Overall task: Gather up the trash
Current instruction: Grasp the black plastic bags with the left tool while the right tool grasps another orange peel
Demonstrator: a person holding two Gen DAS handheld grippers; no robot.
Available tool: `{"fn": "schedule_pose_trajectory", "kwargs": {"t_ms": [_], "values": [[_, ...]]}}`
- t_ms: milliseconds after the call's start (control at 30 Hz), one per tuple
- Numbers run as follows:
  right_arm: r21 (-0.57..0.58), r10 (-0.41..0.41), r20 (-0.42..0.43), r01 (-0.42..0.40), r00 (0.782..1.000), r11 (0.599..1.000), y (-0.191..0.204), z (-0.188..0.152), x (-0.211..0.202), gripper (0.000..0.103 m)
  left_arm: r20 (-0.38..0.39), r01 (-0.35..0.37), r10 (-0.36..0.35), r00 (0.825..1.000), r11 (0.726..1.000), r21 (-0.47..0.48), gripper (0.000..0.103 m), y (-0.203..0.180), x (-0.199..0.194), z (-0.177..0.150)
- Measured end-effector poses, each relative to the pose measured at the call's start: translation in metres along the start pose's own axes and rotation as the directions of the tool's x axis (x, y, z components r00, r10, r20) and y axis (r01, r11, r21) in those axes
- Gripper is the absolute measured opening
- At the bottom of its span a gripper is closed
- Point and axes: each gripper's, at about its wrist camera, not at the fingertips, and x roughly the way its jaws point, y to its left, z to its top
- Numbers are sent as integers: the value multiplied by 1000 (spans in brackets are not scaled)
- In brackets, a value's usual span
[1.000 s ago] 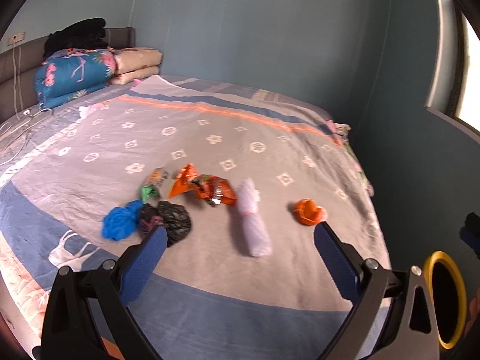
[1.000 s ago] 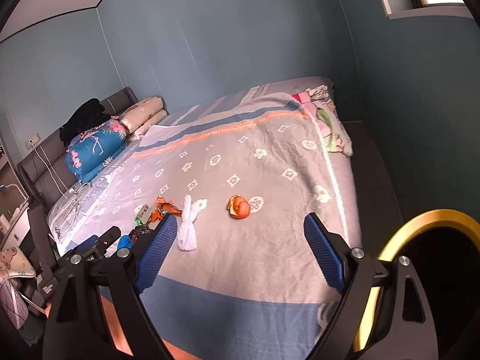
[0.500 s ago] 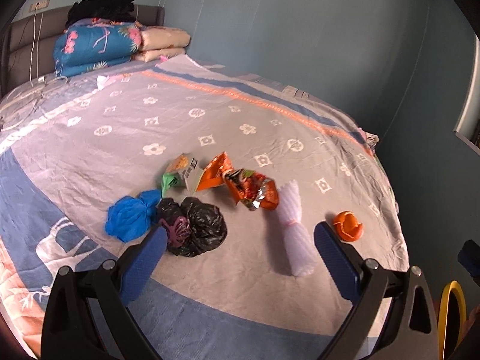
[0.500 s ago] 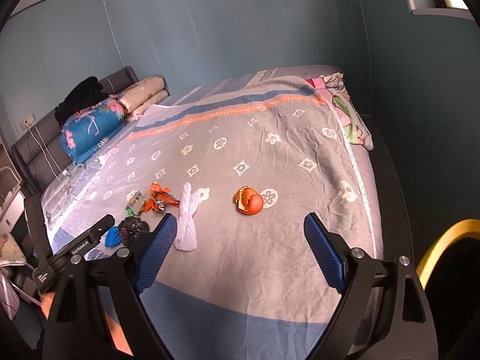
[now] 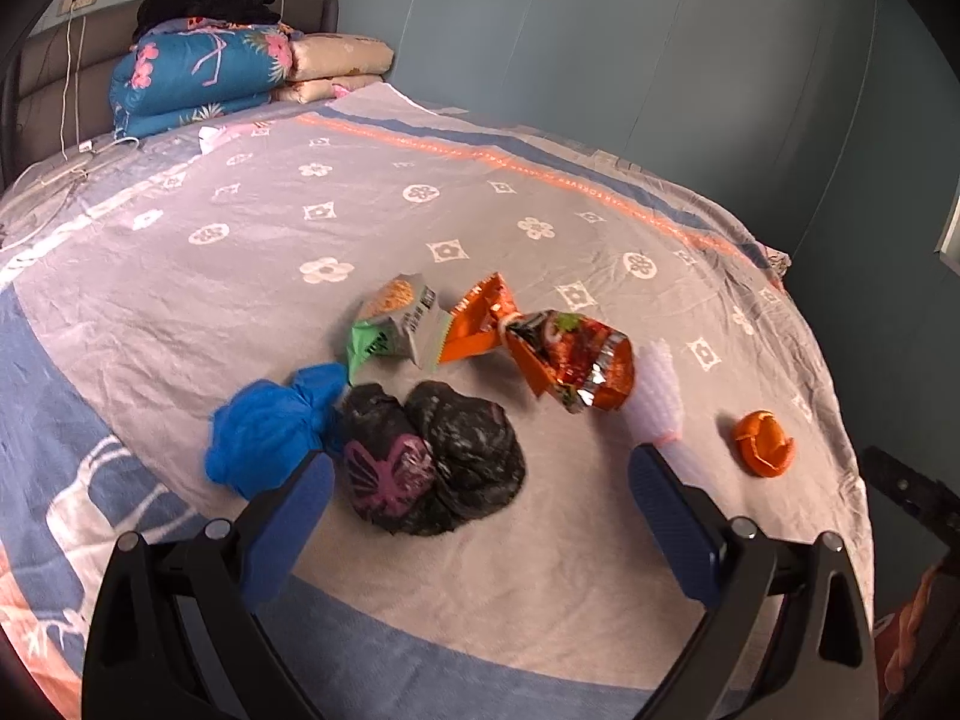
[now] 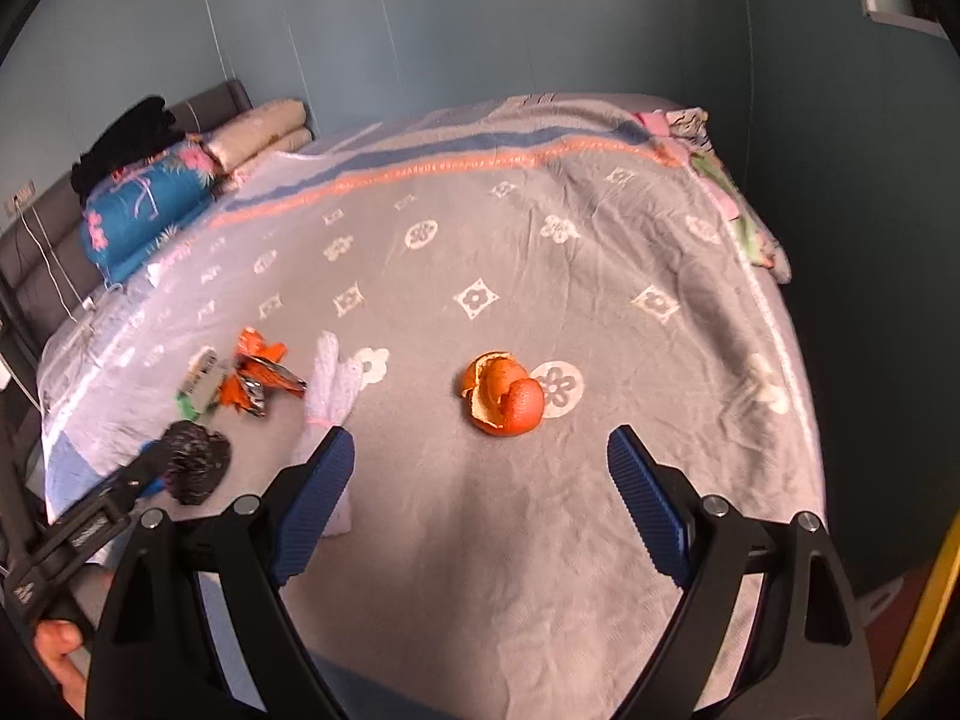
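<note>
Reaching stage, judged from the layout: nothing yet lifted, all trash on the bed. Left tool spread wide and empty, poised just short of the crumpled black bag, with the blue bag touching that bag's left side and partly behind the left finger. Farther back, a green-and-white carton lying against the orange snack wrappers; a white foam net sleeve just right of those, its lower end hidden by the right finger. Orange peel well apart to the right. Right tool likewise wide and holding nothing, aimed squarely at that peel, close in front but not touching. Yellow rim at the lower right edge of the right view, possibly a bin, too cropped to tell.

Next move, probably: lowered onto the target so the fingers straddled it, then closed. Black bag soft and bulky, so a pinch on a gathered fold likelier to hold than a squeeze across the whole bundle. Peel light and curled, easily nudged along the sheet if one finger landed first.
</note>
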Motion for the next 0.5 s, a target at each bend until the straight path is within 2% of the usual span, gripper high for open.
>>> {"fn": "schedule_pose_trajectory", "kwargs": {"t_ms": [133, 500], "values": [[-5, -15, -26, 15, 1000, 1000, 1, 3, 27, 83, -12, 11, -12, 1000, 1000, -21, 95, 5, 8, 4], [-8, -105, -96, 105, 990, 994, -12, 19, 90, 83, -43, -5, 6, 999, 1000, 5, 95, 2, 30, 8]]}}
